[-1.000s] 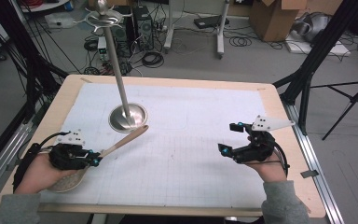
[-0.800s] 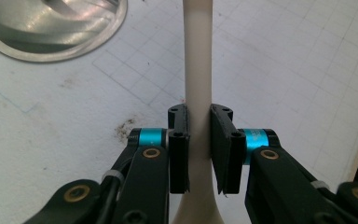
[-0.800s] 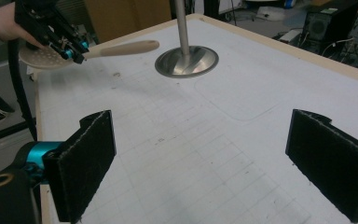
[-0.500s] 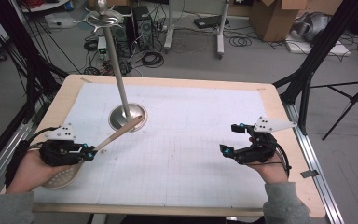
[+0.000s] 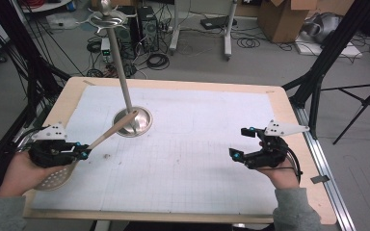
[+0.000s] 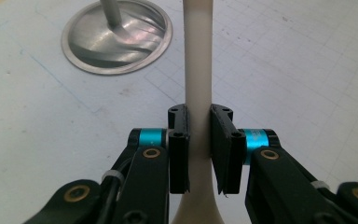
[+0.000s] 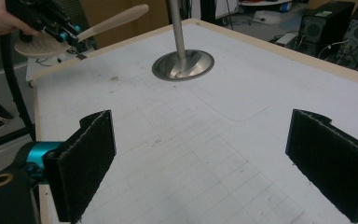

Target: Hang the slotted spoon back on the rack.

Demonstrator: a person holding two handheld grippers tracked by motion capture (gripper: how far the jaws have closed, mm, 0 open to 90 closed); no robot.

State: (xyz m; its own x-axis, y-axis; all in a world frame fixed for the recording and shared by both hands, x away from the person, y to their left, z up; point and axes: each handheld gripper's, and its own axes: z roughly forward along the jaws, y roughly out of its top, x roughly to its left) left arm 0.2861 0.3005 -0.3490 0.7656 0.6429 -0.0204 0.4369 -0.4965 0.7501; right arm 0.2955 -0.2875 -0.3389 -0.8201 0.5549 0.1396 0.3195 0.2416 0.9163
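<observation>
A pale perforated skimmer spoon [image 5: 111, 131] is clamped by its handle in my left gripper [image 5: 79, 154] at the table's left. Its round holed head [image 5: 55, 178] hangs under the hand, and the handle tip points toward the stand's base. In the left gripper view the handle [image 6: 198, 60] runs up between the pads of the left gripper [image 6: 199, 135], which press on both sides. The right gripper view shows the spoon [image 7: 107, 23] raised above the table. My right gripper [image 5: 241, 143] rests at the right, open, with nothing between its pads [image 7: 328, 163].
A metal stand with a round base [image 5: 134, 122] and a tall pole [image 5: 120, 62] rises at the table's back left, with a hooked ring on top. A white gridded mat [image 5: 192, 159] covers the wooden table. Cables, boxes and tripod legs surround the table.
My left hand has risen and drifted left with the skimmer, lifting its head off the mat and tilting the handle up. The right gripper has stayed still.
</observation>
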